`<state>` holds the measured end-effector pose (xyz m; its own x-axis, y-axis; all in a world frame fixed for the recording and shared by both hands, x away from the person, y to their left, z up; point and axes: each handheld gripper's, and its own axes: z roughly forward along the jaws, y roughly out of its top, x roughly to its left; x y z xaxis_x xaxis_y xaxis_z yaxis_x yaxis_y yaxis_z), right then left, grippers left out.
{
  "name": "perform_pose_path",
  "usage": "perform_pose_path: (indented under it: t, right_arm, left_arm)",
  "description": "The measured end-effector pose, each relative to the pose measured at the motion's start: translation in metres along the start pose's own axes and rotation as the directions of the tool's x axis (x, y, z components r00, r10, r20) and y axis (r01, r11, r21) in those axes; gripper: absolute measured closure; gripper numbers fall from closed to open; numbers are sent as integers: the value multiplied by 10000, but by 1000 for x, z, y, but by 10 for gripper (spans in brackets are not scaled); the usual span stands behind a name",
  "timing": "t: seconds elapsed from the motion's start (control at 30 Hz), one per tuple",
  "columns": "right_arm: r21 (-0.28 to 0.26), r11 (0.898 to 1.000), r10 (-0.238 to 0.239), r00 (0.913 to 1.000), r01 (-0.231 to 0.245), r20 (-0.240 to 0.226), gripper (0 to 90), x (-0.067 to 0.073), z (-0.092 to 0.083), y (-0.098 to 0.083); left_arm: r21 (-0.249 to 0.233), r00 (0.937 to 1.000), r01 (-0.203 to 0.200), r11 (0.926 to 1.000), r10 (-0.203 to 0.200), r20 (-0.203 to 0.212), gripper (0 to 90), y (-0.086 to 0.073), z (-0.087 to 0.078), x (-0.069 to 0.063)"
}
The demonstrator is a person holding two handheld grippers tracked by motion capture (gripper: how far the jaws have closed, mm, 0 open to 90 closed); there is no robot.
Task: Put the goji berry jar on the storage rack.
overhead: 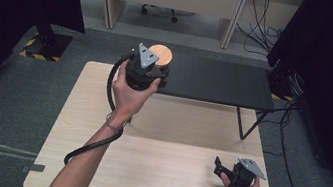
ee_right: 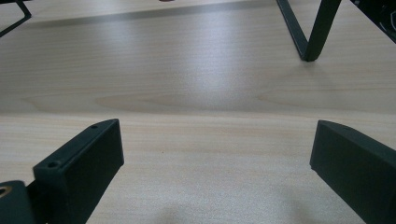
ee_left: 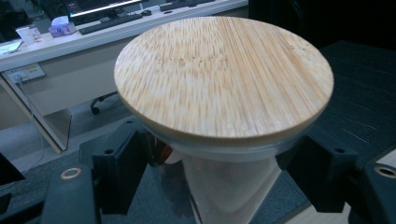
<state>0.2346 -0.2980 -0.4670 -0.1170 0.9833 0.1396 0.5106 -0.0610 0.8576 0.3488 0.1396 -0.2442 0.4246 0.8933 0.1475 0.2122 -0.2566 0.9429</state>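
A clear jar (ee_left: 229, 186) topped by a round bamboo lid (ee_left: 224, 74) is clamped between the left tongs (ee_left: 219, 172), held above the left end of a black raised shelf (overhead: 217, 81) at the far side of the pale wooden worktop (overhead: 162, 174). The right tongs (ee_right: 215, 172) stand wide with nothing between them, low over the worktop's near right corner, well apart from the jar.

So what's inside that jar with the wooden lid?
The bamboo lid covers the top of the jar, which the left gripper clamps. Its clear wall shows nothing definite; the contents cannot be made out.
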Motion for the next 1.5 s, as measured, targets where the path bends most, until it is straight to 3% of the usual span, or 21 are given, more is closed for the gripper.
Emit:
perform_pose_path:
  t: [0.47,0.73,0.9,1.3,1.5]
  right_arm:
    - [39,10000,-42,10000,42,-31,28,0,0,1]
    - [41,10000,-69,10000,69,-48,28,0,0,1]
    - [45,9999,-106,9999,106,-56,28,0,0,1]
    - [34,9999,-138,9999,138,-38,28,1,0,1]
    - [9,9998,-197,9998,197,-12,28,2,0,0]
  left_arm:
    - [667,9995,218,9975,-203,-243,256,3,34,3]
    - [784,9992,339,9963,-320,-253,256,0,45,6]
    - [726,9980,612,9955,-602,-169,256,-3,50,8]
    - [1161,9970,767,9903,-765,-68,256,-4,63,9]
    - [1156,9879,1478,9822,-1521,294,256,-8,66,24]
